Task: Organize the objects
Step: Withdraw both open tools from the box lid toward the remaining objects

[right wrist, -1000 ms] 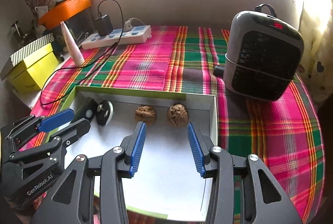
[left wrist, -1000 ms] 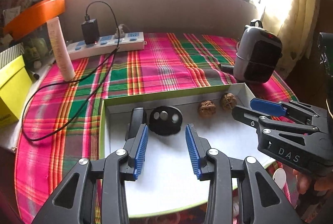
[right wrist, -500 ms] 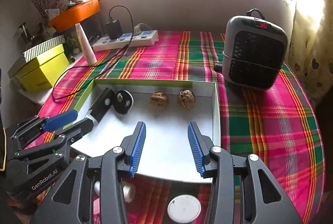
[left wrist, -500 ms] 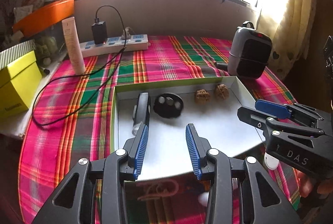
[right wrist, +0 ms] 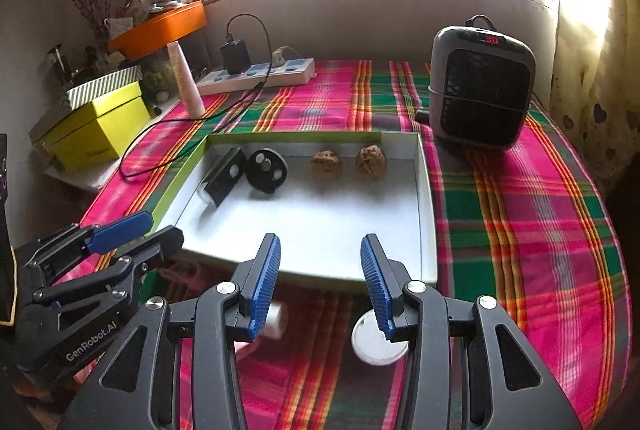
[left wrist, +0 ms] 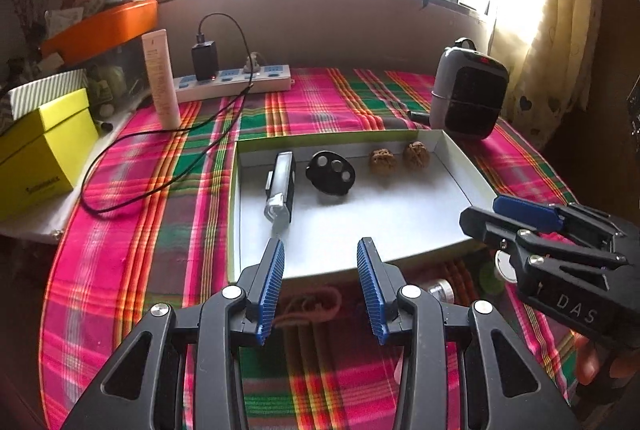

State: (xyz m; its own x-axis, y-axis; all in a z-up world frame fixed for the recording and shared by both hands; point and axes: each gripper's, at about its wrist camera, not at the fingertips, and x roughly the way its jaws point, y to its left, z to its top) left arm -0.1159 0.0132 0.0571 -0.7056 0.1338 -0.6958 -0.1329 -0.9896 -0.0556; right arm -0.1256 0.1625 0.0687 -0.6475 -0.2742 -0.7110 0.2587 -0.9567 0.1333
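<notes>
Both the left tongs (left wrist: 320,266) and right tongs (right wrist: 320,262) gape, empty. The tray (right wrist: 426,198) (two walnuts (right wrist: 348,163) inside) sits at twelve o'clock.

A shallow white cardboard tray with a green rim (right wrist: 426,214) sits mid-desk on the pink-and-green plaid cloth (right wrist: 520,230). Along its far wall lie, left to right, a black bar-shaped light (left wrist: 282,182), a black round three-button remote (left wrist: 331,172) and two brown walnuts (right wrist: 327,164) (right wrist: 371,161). Behind the tray's right corner stands a grey fan heater (right wrist: 482,86); behind its left, a white power strip (right wrist: 260,72). A white round lid (right wrist: 376,340) lies before the tray.
</notes>
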